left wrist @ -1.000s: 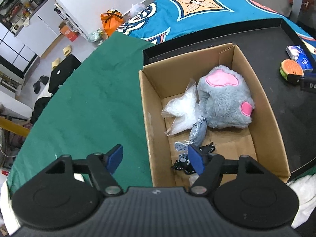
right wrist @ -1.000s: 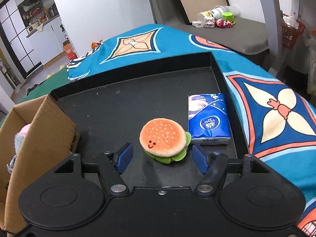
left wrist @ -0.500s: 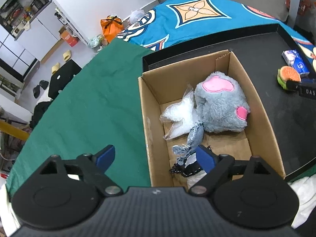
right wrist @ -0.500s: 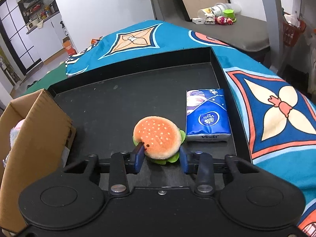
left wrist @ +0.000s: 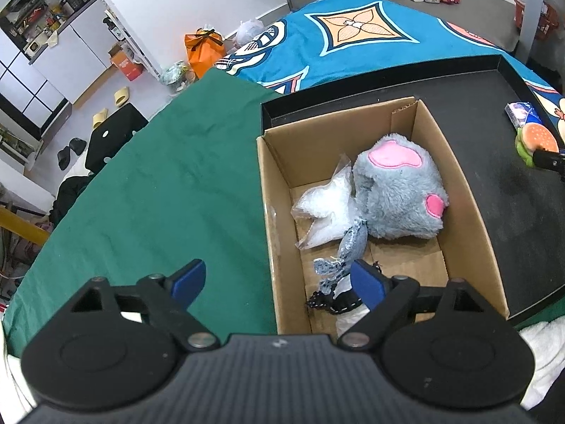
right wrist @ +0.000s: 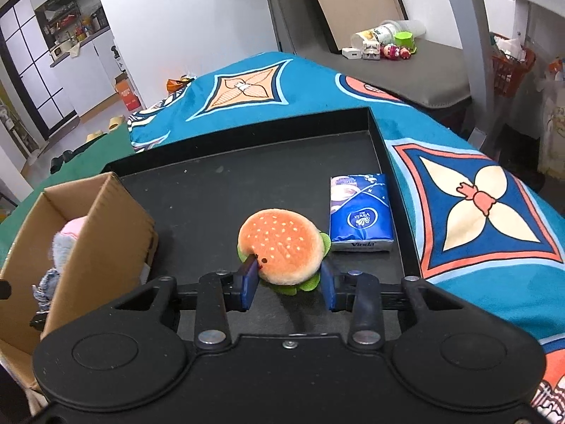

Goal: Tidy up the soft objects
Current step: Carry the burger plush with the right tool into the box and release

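Right tool (right wrist: 287,284): blue pads pressed on both sides of the plush hamburger (right wrist: 281,246), which it grips above the black tray (right wrist: 219,190); its jaws have just been closing on the toy. A blue tissue pack (right wrist: 361,212) lies on the tray at the hamburger's 2 o'clock, just beside it. Cardboard box (right wrist: 106,236) stands at 9 o'clock.

Left tool (left wrist: 277,282): jaws wide apart, nothing between them, over the box's near left wall. Inside the box lie a grey plush paw (left wrist: 400,190), a clear plastic bag (left wrist: 326,208) and a denim scrap (left wrist: 348,247).
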Demonstrator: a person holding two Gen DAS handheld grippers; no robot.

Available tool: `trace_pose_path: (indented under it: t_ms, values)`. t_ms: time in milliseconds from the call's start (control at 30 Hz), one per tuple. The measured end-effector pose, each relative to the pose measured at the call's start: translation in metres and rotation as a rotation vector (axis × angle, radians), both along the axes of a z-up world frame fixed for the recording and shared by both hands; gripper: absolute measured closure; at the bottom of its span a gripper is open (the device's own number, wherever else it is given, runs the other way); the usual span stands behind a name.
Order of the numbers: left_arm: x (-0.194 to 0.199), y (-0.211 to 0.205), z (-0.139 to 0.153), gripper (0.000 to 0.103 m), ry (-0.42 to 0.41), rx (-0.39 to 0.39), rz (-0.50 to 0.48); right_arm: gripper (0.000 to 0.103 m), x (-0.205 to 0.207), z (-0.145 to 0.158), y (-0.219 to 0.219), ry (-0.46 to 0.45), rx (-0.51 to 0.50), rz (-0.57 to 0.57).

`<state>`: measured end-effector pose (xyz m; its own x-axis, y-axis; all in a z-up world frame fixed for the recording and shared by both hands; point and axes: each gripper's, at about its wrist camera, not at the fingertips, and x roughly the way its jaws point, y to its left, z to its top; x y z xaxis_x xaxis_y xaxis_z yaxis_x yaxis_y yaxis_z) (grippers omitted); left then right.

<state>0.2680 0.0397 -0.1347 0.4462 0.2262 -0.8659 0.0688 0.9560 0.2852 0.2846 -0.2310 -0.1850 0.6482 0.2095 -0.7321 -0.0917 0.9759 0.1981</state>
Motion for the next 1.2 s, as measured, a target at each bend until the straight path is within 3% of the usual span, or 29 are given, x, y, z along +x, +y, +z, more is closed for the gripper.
trace_pose_path:
  t_ms: [200,800,1200]
  values:
    - [-0.002,0.005,0.002,0.015,-0.008,-0.020,0.004,0.067,-0.007,0.010,0.000,0.014,0.045,-0.018]
    - [-0.009,0.024,0.004,0.019,-0.034,-0.118,0.031,0.067,-0.028,0.054,0.041,-0.044,-0.023,0.045]
    - [-0.006,0.036,-0.004,0.038,0.007,-0.184,0.035,0.067,-0.036,0.080,0.094,-0.086,-0.047,0.131]
